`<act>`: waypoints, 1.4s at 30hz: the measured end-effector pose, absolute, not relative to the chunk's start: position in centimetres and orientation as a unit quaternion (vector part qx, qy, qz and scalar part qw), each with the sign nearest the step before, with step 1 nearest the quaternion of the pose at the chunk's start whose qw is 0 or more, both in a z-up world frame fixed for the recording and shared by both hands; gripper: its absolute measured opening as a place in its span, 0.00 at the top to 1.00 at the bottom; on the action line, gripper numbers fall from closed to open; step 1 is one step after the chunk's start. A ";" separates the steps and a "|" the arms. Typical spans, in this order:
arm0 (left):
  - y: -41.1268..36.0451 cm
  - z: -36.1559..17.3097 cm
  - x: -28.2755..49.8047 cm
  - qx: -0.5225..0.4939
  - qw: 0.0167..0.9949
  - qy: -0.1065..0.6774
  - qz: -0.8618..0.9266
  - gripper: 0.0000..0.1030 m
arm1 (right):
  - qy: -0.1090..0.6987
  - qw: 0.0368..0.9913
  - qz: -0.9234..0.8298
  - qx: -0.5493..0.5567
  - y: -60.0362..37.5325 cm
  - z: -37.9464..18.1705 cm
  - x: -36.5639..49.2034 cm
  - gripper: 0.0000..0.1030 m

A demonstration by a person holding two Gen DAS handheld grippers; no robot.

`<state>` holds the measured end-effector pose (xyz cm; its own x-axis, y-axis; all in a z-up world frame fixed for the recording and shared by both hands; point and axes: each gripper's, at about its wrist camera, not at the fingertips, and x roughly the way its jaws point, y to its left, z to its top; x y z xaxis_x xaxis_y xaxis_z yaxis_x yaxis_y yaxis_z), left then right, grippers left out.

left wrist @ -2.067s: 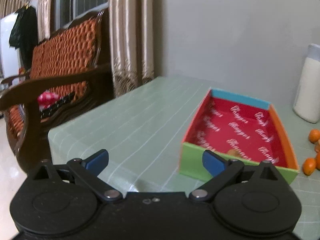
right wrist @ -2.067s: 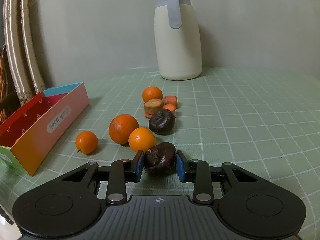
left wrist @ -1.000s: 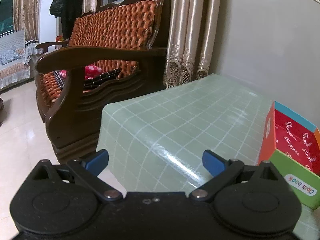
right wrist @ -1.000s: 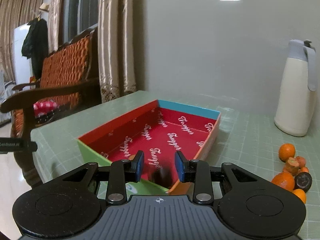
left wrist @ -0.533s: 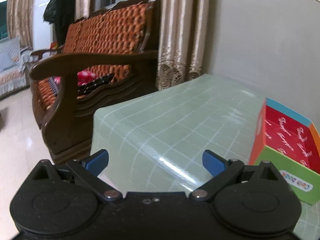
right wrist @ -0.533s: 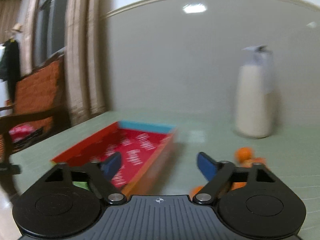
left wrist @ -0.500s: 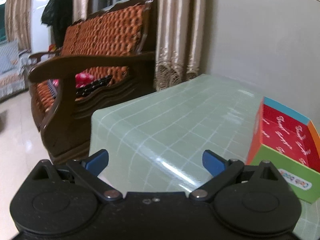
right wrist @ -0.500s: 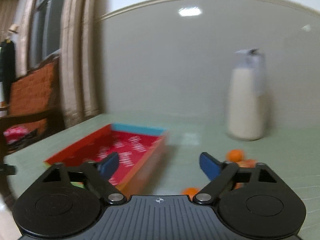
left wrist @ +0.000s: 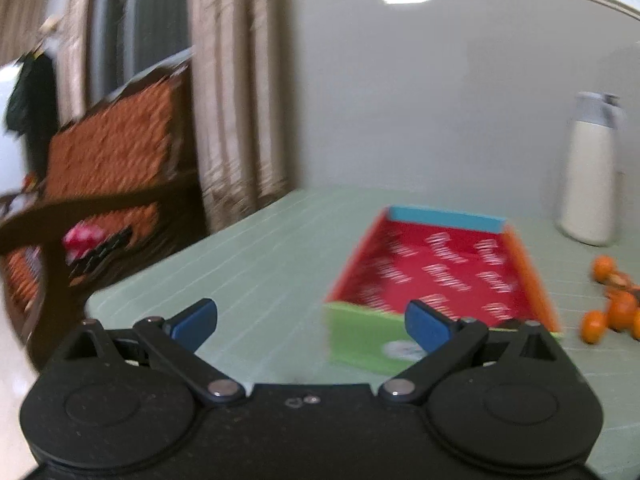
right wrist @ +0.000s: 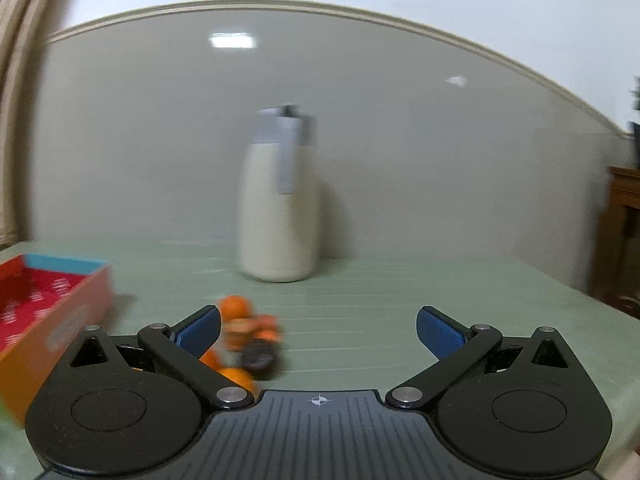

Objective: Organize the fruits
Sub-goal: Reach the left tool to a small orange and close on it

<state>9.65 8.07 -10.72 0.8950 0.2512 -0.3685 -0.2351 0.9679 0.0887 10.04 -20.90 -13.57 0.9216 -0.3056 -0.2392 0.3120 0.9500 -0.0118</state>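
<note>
Fruits [right wrist: 240,340] beside box [left wrist: 436,272] – print blurred | left tongs [left wrist: 312,322] wide | right tongs [right wrist: 318,330] wide

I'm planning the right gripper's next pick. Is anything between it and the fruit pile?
Nothing visible is. The right gripper, jaws open and empty, looks over bare green table toward the fruit pile, low and left in its view. The thermos stands beyond, the box off left.
</note>
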 end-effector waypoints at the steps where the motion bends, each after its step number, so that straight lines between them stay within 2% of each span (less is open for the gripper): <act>1: 7.2 -10.7 9.6 0.027 0.976 0.185 0.112 0.08 | 0.116 0.977 -0.180 0.016 -21.6 -13.6 9.8 0.00; 9: -0.4 -10.3 10.1 0.072 0.988 0.134 0.000 0.08 | 0.133 0.946 -0.288 0.064 -28.3 -14.0 8.3 0.00; 14: -4.9 -10.8 11.0 0.096 0.984 0.138 -0.054 0.11 | 0.146 0.933 -0.321 0.078 -31.5 -14.4 7.4 0.00; 19: -8.0 -11.9 12.8 0.102 0.976 0.166 -0.095 0.23 | 0.121 0.926 -0.353 0.060 -33.3 -14.1 5.1 0.00; 21: -8.9 -12.5 12.9 0.107 0.973 0.177 -0.103 0.24 | 0.106 0.926 -0.361 0.041 -33.5 -13.9 4.4 0.00; 24: -9.9 -13.5 14.0 0.110 0.967 0.200 -0.114 0.37 | 0.086 0.917 -0.389 0.021 -33.5 -13.6 3.9 0.00; 27: -9.9 -14.3 14.8 0.103 0.962 0.225 -0.114 0.38 | 0.068 0.912 -0.405 0.016 -33.7 -13.3 3.4 0.00; 28: -9.9 -14.5 15.2 0.100 0.960 0.234 -0.114 0.42 | 0.065 0.912 -0.404 0.018 -33.7 -13.3 3.3 0.00; 38: -9.3 -16.0 18.5 0.058 0.943 0.304 -0.127 0.68 | 0.078 0.923 -0.375 0.027 -34.3 -13.8 3.7 0.00; 42: -9.2 -16.2 18.8 0.051 0.941 0.309 -0.126 0.77 | 0.085 0.927 -0.365 0.030 -33.9 -14.1 4.0 0.00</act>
